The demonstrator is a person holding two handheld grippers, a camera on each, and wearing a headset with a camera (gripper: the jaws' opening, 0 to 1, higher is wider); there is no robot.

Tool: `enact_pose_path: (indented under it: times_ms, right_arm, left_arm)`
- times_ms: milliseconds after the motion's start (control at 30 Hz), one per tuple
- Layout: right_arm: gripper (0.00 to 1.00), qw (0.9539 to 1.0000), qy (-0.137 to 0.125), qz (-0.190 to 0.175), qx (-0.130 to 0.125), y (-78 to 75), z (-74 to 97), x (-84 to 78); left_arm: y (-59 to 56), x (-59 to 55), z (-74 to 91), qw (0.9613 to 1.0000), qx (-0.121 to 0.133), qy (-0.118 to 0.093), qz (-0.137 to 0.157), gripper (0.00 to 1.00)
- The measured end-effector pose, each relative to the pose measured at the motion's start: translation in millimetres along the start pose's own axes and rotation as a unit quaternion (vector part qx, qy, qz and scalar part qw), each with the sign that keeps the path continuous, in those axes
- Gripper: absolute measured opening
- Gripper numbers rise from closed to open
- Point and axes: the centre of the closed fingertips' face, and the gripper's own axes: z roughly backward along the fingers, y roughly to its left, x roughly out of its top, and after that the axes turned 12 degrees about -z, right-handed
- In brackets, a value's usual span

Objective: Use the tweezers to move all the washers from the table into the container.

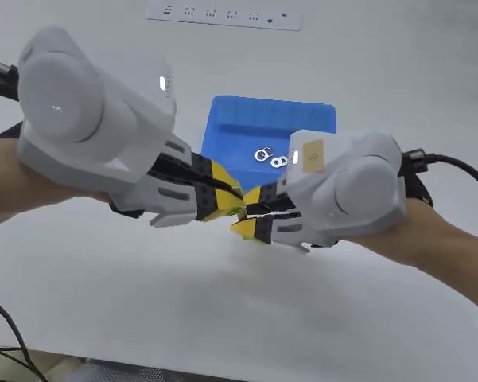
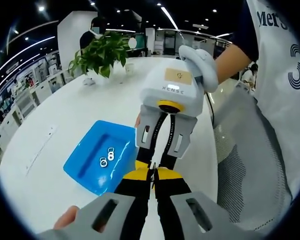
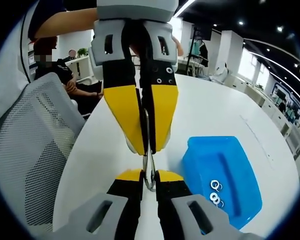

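Tweezers (image 3: 148, 162): thin metal, held in the narrow gap where the two sets of jaw tips meet nose to nose; the rounded end is seen between the right jaws.
Washers (image 1: 270, 157): three are seen lying close together in the container, beyond the jaw tips and apart from them.
Container (image 1: 231, 119): a blue tray, set on the table just behind the meeting jaws; it lies to the right of the right jaws and to the left of the left jaws.
Left gripper (image 1: 223, 200): the jaws are closed onto the tweezers from one end.
Right gripper (image 1: 251, 216): the jaws are closed onto the tweezers from the opposite end, their tips all but touching the left tips.
Step in hand: judged to be a handover or re-seating of the tweezers between the grippers, above the table (image 1: 223, 302).
Doing it well: one grip should be held firm until the other is proved secure. The tweezers should be taken well back from their points, so that the arms can be squeezed. Release should be slow, since thin smooth metal is likely to swivel.
Risk: if both grips are eased together, the tweezers may be dropped.
Progress: whether any washers are left on the table cannot be told.
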Motion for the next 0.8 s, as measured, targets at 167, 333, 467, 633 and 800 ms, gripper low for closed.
enact_pose_path:
  times_ms: [167,333,467,633,800]
  right_arm:
    - [0.11,0.9997,-0.014,-0.003,-0.017,-4.4,11.3,9.5]
    - [0.11,0.9995,-0.021,0.002,-0.025,-3.4,19.3,17.2]
    - [0.11,0.9990,-0.028,0.009,-0.034,-4.3,28.1,22.7]
    - [0.11,0.9982,-0.033,0.011,-0.048,-10.2,38.6,27.1]
    - [0.11,0.9974,-0.036,0.017,-0.061,-18.2,46.5,32.7]
  left_arm:
    - [4.1,11.5,6.9,0.9999,0.012,-0.008,-0.008,0.07]
    - [3.5,21.7,12.4,0.9996,0.013,-0.007,-0.023,0.07]
    - [3.5,31.1,16.6,0.9992,0.017,-0.010,-0.035,0.07]
    - [7.9,39.7,18.9,0.9985,0.020,-0.011,-0.049,0.07]
    - [15.4,47.8,20.5,0.9977,0.021,-0.014,-0.063,0.07]
